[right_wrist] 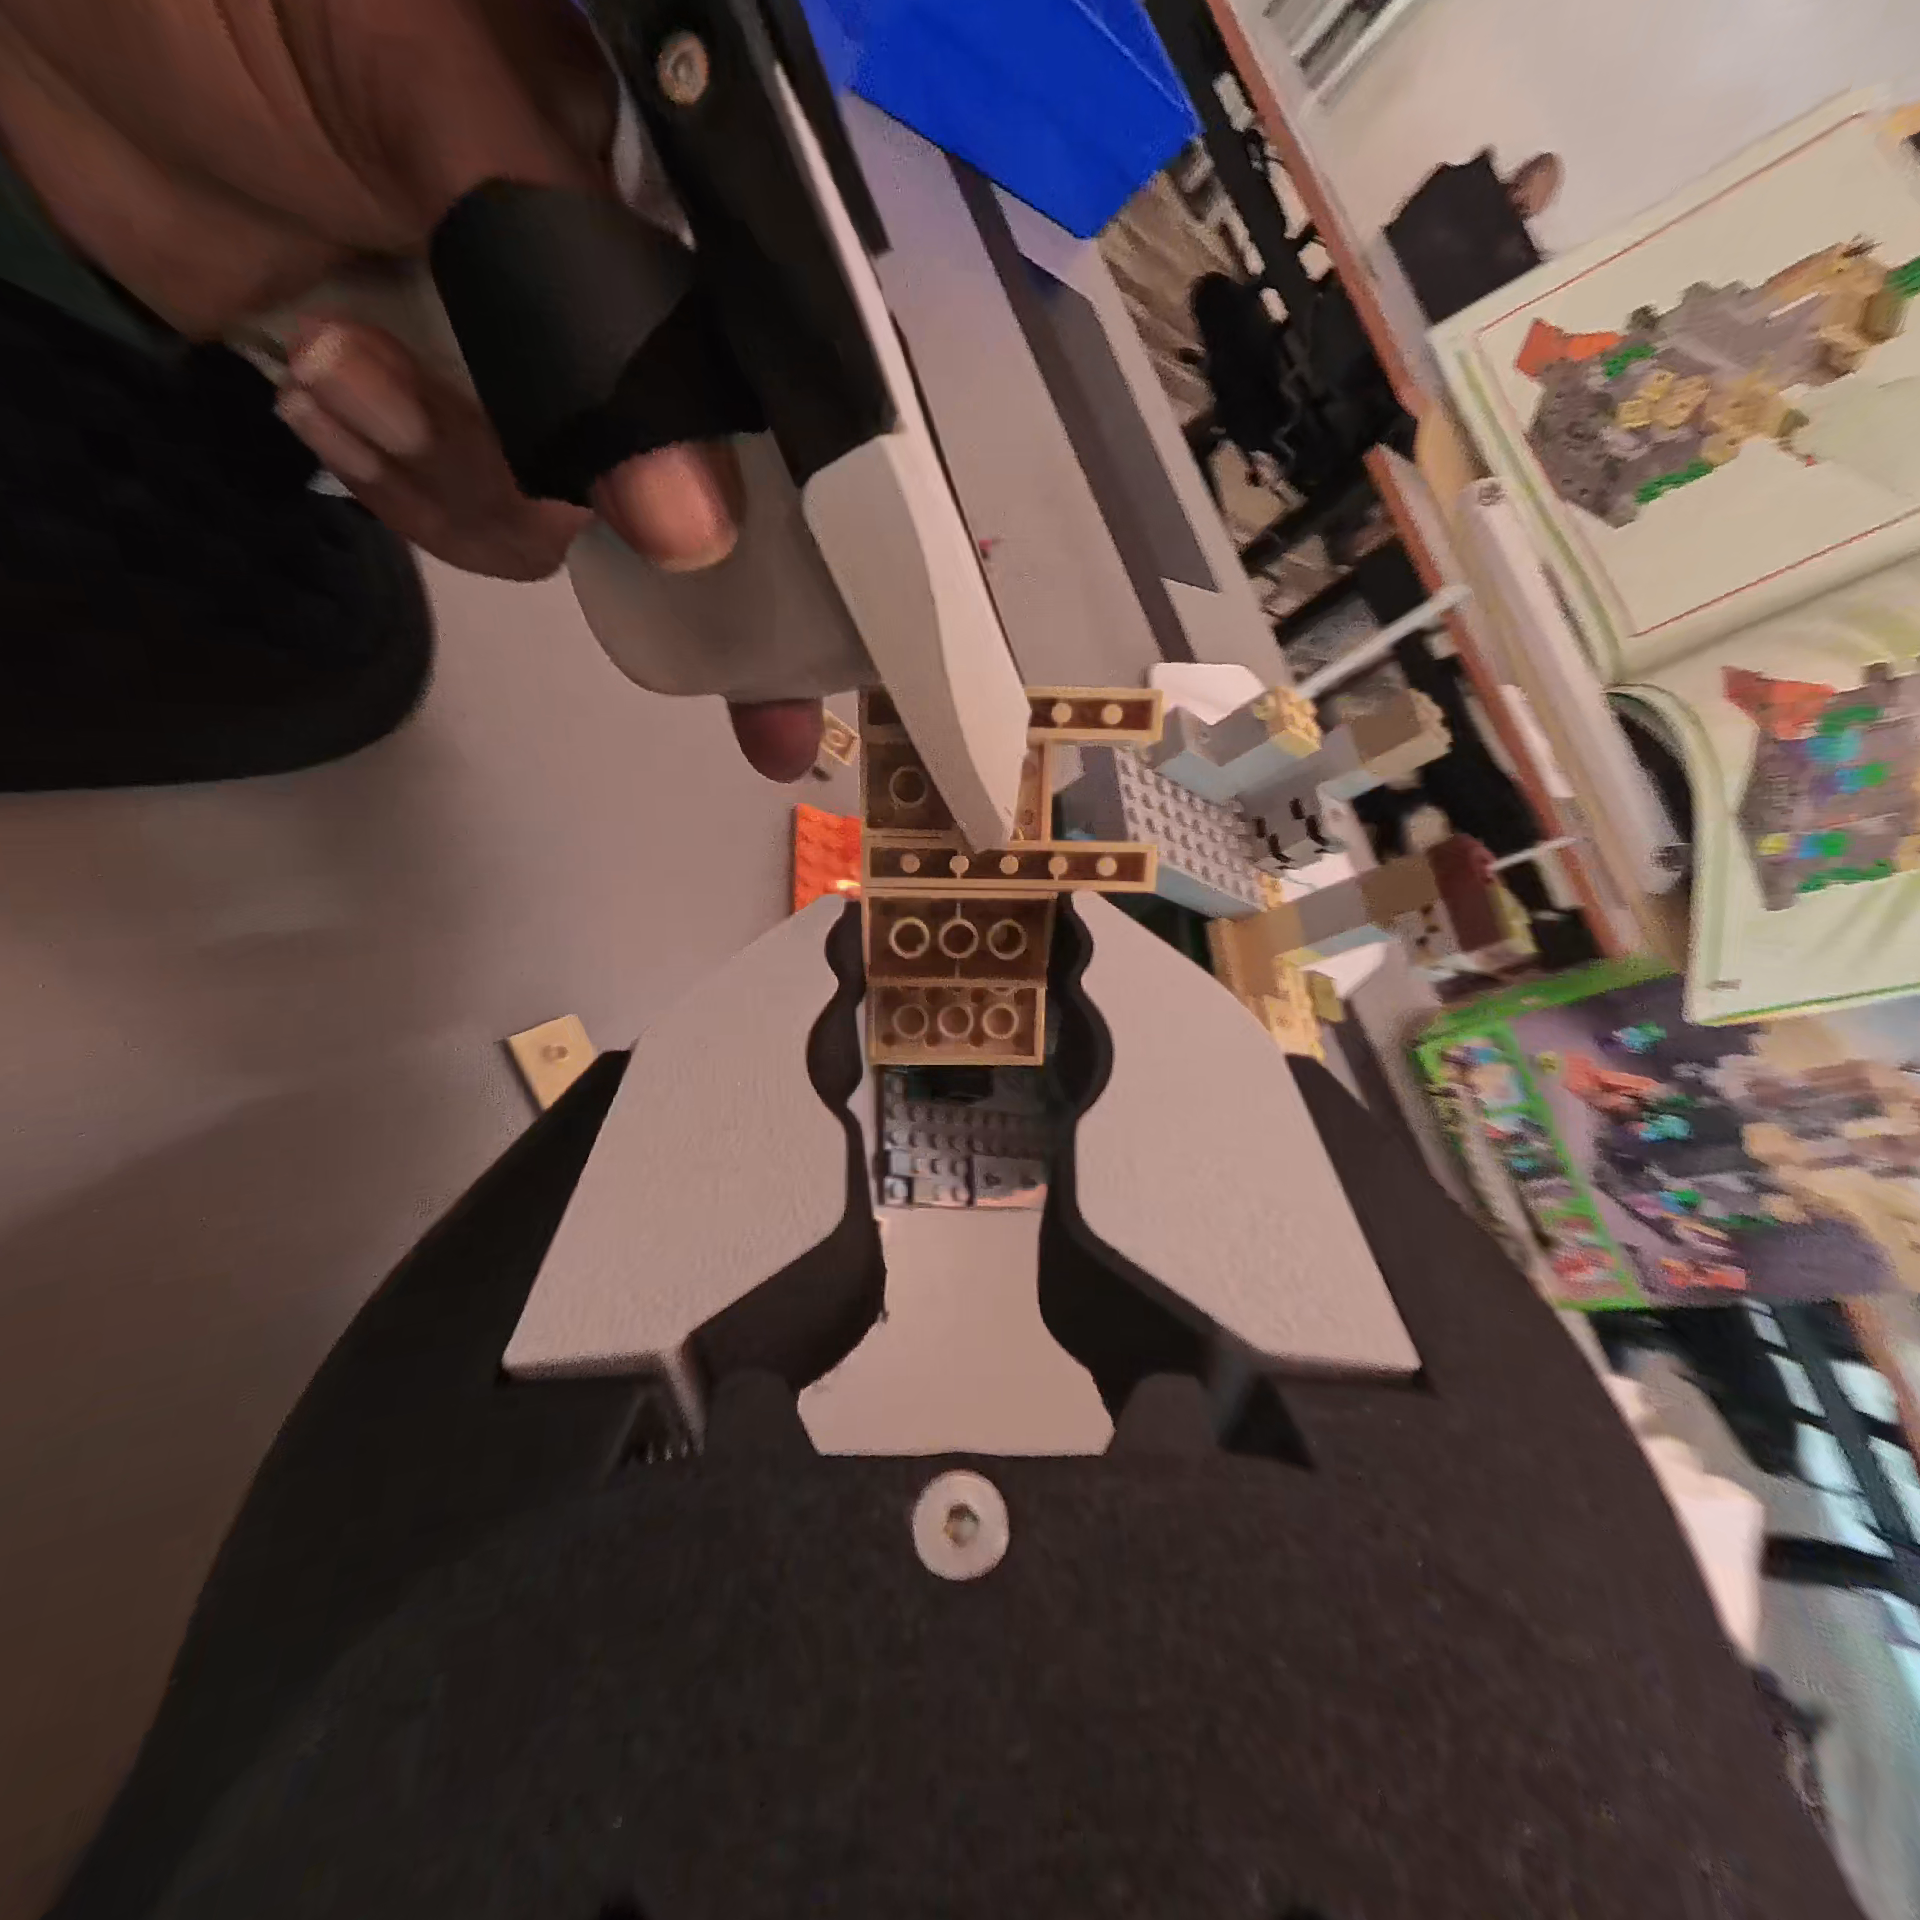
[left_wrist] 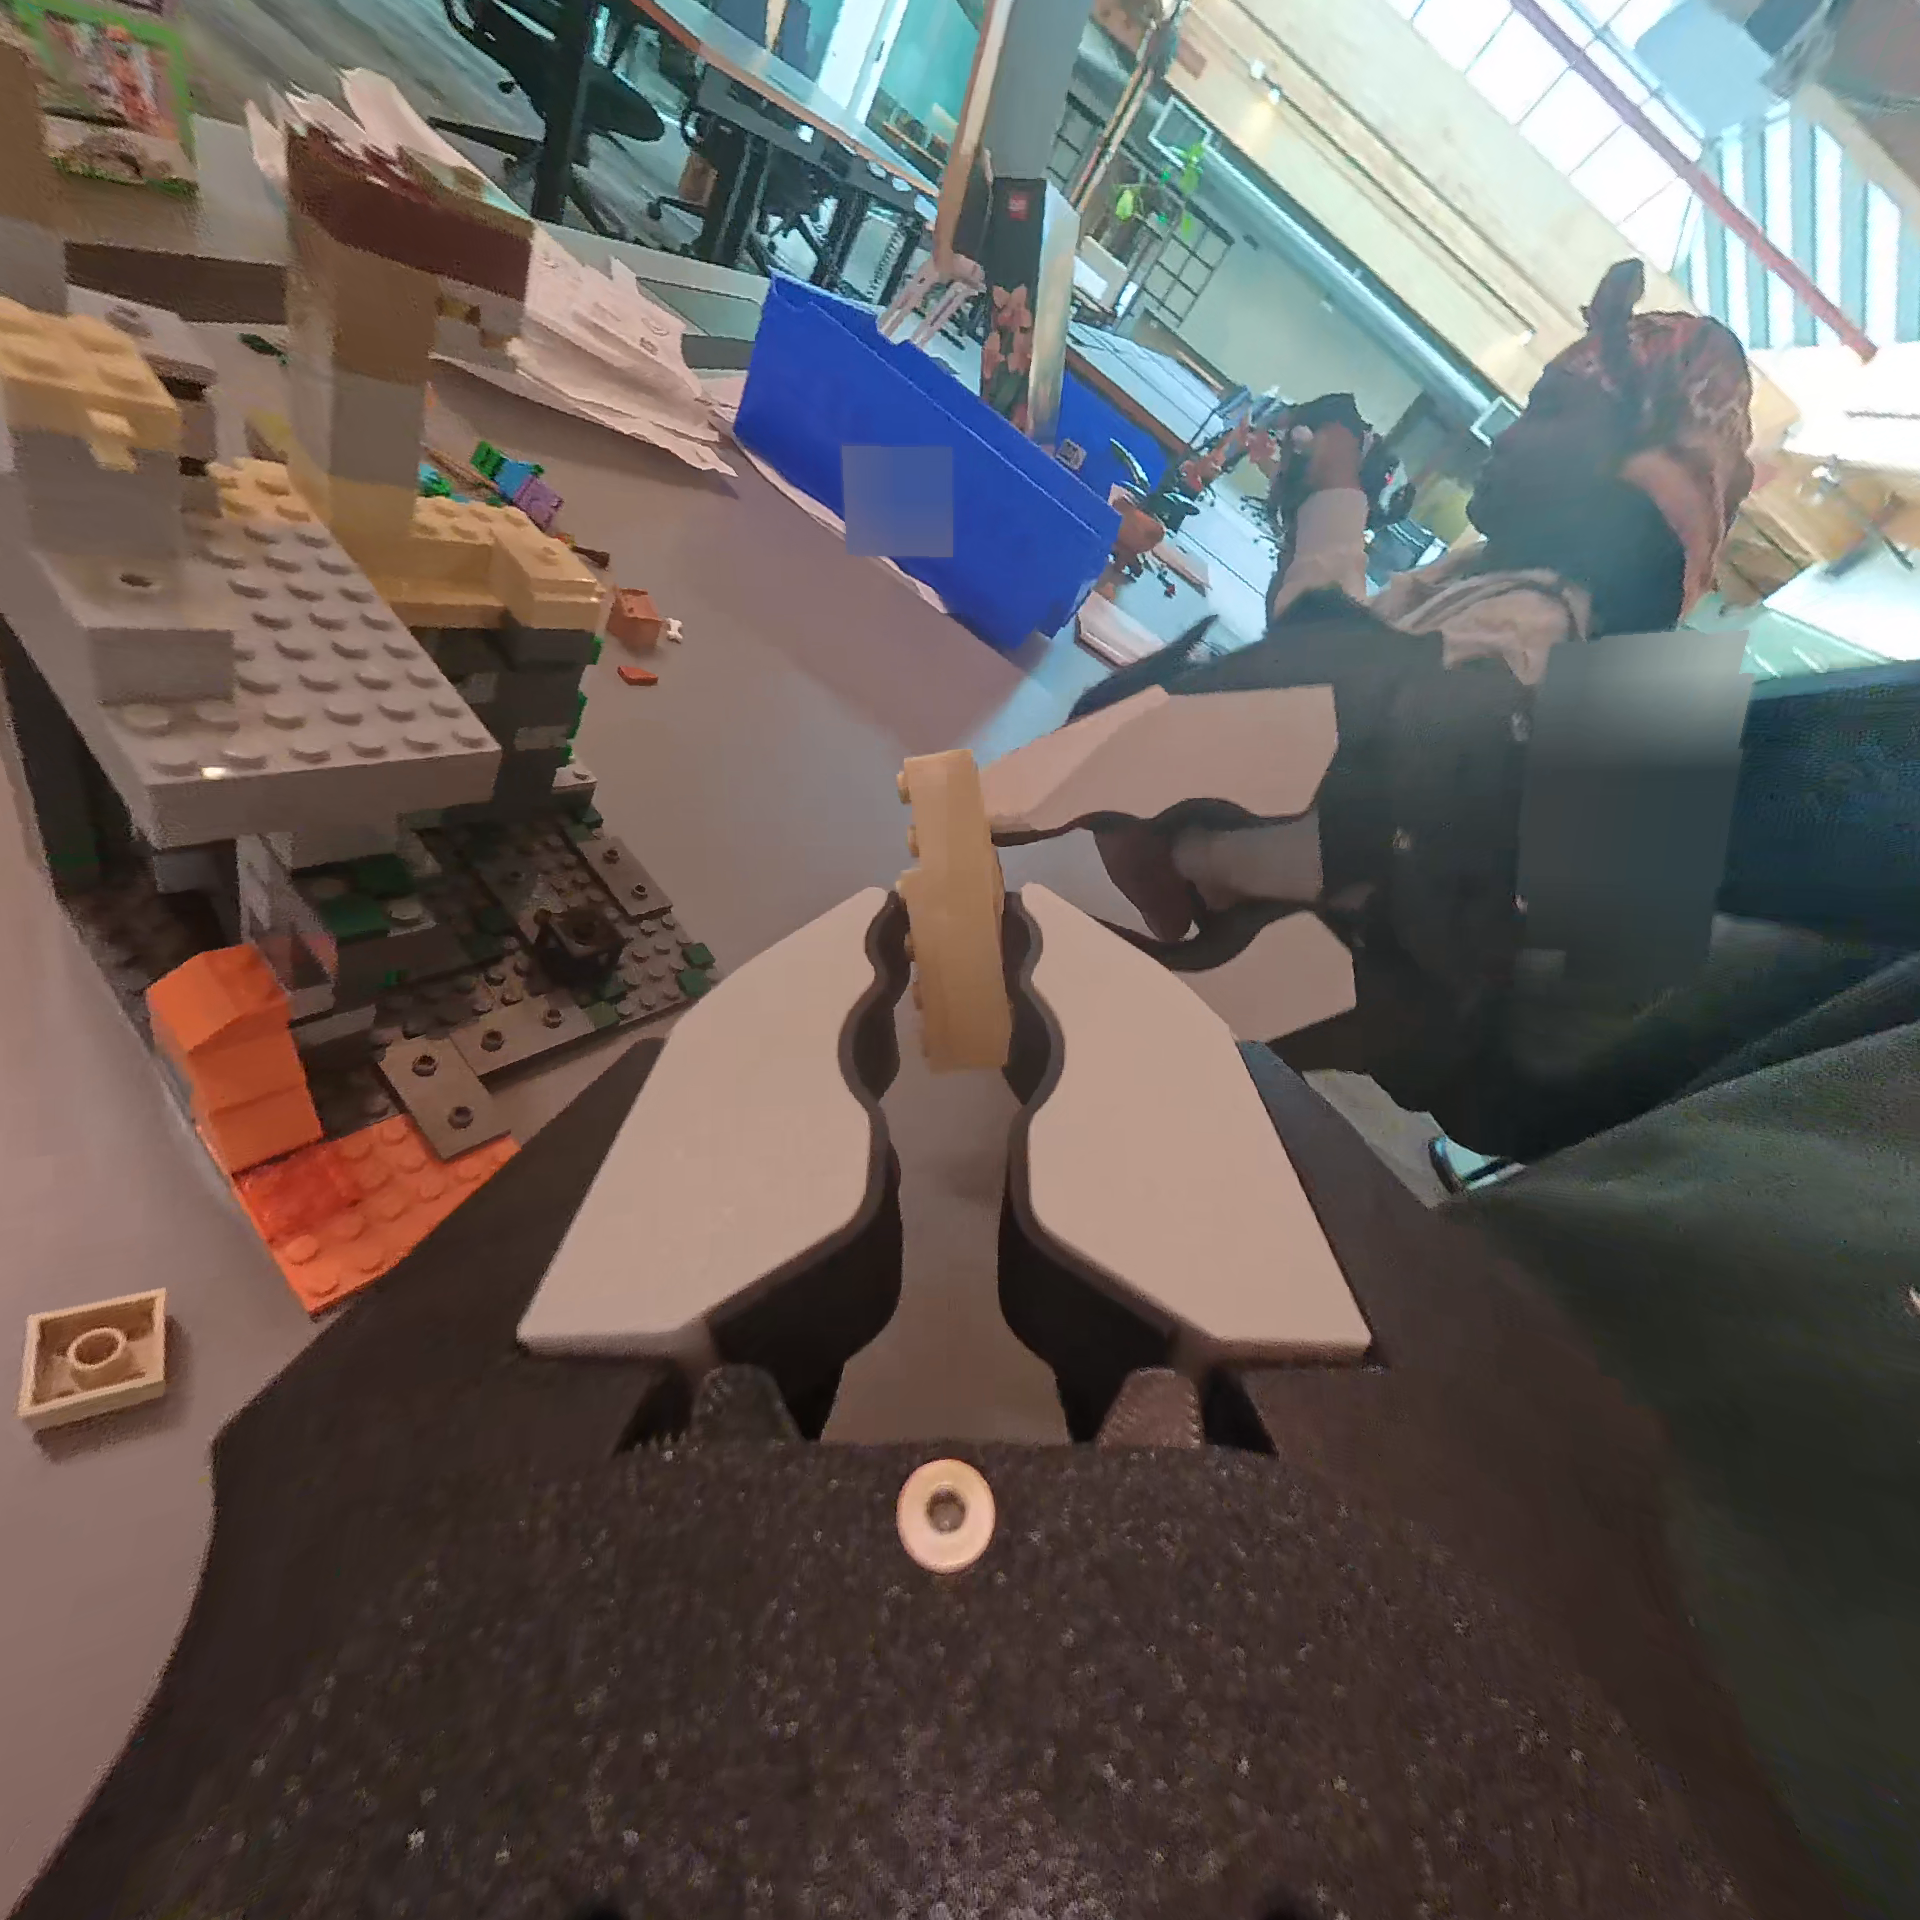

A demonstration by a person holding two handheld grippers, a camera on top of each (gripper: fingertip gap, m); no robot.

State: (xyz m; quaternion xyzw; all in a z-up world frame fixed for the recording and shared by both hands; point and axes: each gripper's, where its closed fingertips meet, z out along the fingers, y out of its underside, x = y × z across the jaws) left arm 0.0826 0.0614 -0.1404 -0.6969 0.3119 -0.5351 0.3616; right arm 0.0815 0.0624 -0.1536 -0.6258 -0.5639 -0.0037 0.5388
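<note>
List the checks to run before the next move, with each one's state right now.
1. Left gripper shut on the tan brick piece: ok.
2. Right gripper closed firmly on the same piece: cannot tell; its fingers flank it closely.
3. Piece apart from the brick model: ok, the model stands off to the left.
4. Loose tan tile away from both grippers: ok, it lies on the table.

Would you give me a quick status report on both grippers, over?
Left gripper shut on tan brick assembly. Right gripper fingers flank its far end, contact unclear. Brick model stands close by on grey table.
</note>
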